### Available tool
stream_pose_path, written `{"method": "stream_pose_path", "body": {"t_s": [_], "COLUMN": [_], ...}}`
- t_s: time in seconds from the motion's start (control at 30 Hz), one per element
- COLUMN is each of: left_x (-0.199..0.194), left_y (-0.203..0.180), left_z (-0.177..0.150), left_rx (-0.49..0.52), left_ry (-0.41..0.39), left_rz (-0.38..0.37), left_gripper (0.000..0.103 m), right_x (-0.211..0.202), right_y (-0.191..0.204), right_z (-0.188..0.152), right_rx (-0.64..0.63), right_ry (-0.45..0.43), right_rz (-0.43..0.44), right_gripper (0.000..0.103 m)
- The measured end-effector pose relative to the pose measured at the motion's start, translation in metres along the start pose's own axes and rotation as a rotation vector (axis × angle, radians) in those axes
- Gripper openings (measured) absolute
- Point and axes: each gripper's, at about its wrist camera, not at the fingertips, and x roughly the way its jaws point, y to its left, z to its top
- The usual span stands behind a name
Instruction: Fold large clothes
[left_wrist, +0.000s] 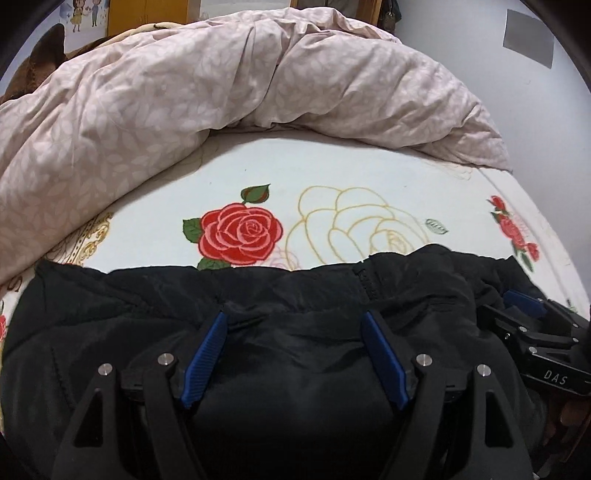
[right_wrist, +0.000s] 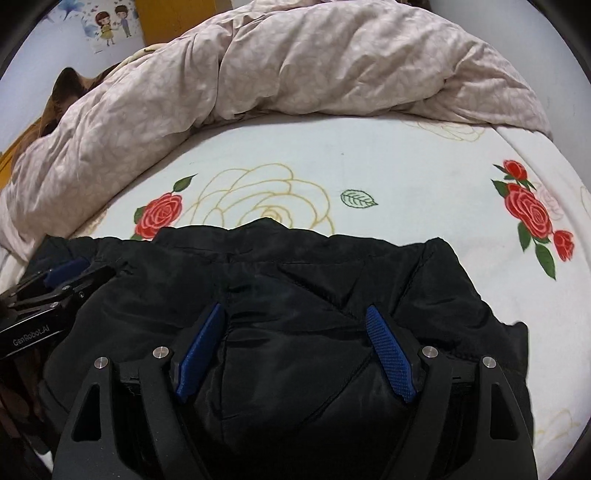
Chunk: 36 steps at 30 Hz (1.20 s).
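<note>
A black quilted jacket (right_wrist: 295, 295) lies bunched and folded on the bed.

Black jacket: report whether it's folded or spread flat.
Folded, at least partly: the black jacket lies bunched in a compact, layered heap on the rose-print sheet, no sleeves laid out.

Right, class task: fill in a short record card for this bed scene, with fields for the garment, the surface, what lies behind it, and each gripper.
garment: black padded jacket, spread out near the front of the bed
surface: white bedsheet printed with red roses
behind: crumpled pinkish duvet heaped along the far side
left gripper: fingers apart, over the jacket, nothing clamped
right gripper: fingers apart, over the jacket, nothing clamped
gripper positions: side by side, each visible at the edge of the other's view
</note>
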Motion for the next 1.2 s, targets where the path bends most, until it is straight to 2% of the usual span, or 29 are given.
{"method": "stream_pose_path", "body": {"t_s": [0.17, 0.27, 0.37, 0.47, 0.53, 0.63, 0.73, 0.87, 1.2], "left_x": [0.006, -0.010, -0.039, -0.057, -0.051, -0.035, -0.025, -0.013, -0.013], "left_y": [-0.005, 0.000, 0.015, 0.048, 0.075, 0.104, 0.107, 0.107, 0.111], "left_z": [-0.002, 0.005, 0.007, 0.006, 0.003, -0.009, -0.016, -0.018, -0.024], "left_rx": [0.012, 0.010, 0.020, 0.013, -0.011, -0.064, -0.080, -0.098, -0.117], "left_ry": [0.011, 0.030, -0.030, -0.071, -0.049, -0.020, -0.039, -0.050, -0.076], "left_rz": [0.030, 0.015, 0.029, 0.085, 0.154, 0.167, 0.163, 0.166, 0.148], "left_gripper": [0.078, 0.077, 0.077, 0.077, 0.077, 0.077, 0.077, 0.077, 0.078], "right_x": [0.005, -0.014, -0.045, -0.057, -0.047, -0.028, -0.018, -0.008, -0.005], "right_y": [0.001, -0.001, -0.007, -0.027, -0.042, -0.057, -0.055, -0.061, -0.061], "right_z": [0.001, 0.006, 0.006, 0.002, -0.001, -0.008, -0.009, -0.010, -0.014], "right_rx": [0.001, -0.008, -0.002, 0.031, 0.064, 0.099, 0.082, 0.108, 0.119], "right_ry": [0.001, -0.007, -0.079, -0.094, -0.061, -0.028, -0.033, -0.031, -0.053], "right_rz": [-0.010, -0.011, -0.036, -0.067, -0.097, -0.097, -0.115, -0.096, -0.084], "right_gripper": [0.078, 0.077, 0.077, 0.077, 0.077, 0.077, 0.077, 0.077, 0.077]}}
